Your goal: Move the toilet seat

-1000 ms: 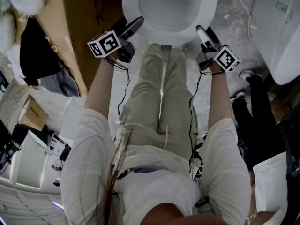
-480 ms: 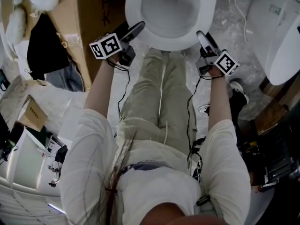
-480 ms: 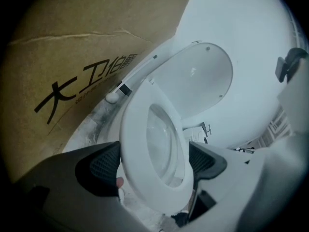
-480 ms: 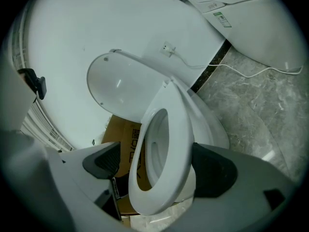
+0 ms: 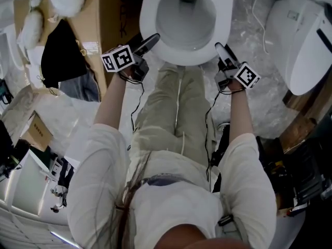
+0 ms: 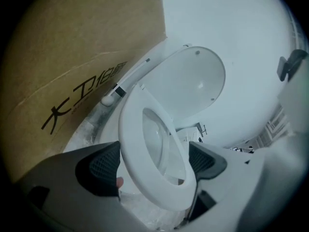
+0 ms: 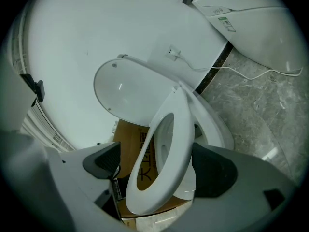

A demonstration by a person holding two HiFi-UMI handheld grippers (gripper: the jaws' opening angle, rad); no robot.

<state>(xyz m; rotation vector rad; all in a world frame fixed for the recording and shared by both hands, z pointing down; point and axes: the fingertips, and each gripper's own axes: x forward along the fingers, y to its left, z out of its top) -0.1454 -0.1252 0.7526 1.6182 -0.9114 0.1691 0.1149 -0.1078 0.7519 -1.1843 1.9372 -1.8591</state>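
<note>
Head view: white oval plastic toilet seat ring (image 5: 148, 12) at top centre, over white ceramic bowl (image 5: 187, 14), w/ beige-trousered legs (image 5: 171, 108) just below its front. Left gripper (image 5: 150, 39) at ring's front-left edge, right gripper (image 5: 222, 50) at front-right edge, 1 per side.

Left gripper view: jaws set wide, seat ring filling the gap, both dark ribbed pads against it, so clamped on seat. Ring tilted up off bowl; white rounded lid (image 6: 188, 81) upright behind it against pale wall. Brown cardboard box w/ black print (image 6: 72, 57) just beside toilet on that side.

Right gripper view: jaws also wide, same ring between them. 1 pad touching ring, other right beside it, so closed on seat as far as shows. Cardboard visible through ring's opening; bowl rim lower, apart from raised ring.

Grey marbled floor (image 7: 256, 115) to right, thin white cable (image 7: 241, 74) across it. 2nd white toilet unit (image 5: 306, 40) nearby. Black cloth (image 5: 62, 51) near box.
</note>
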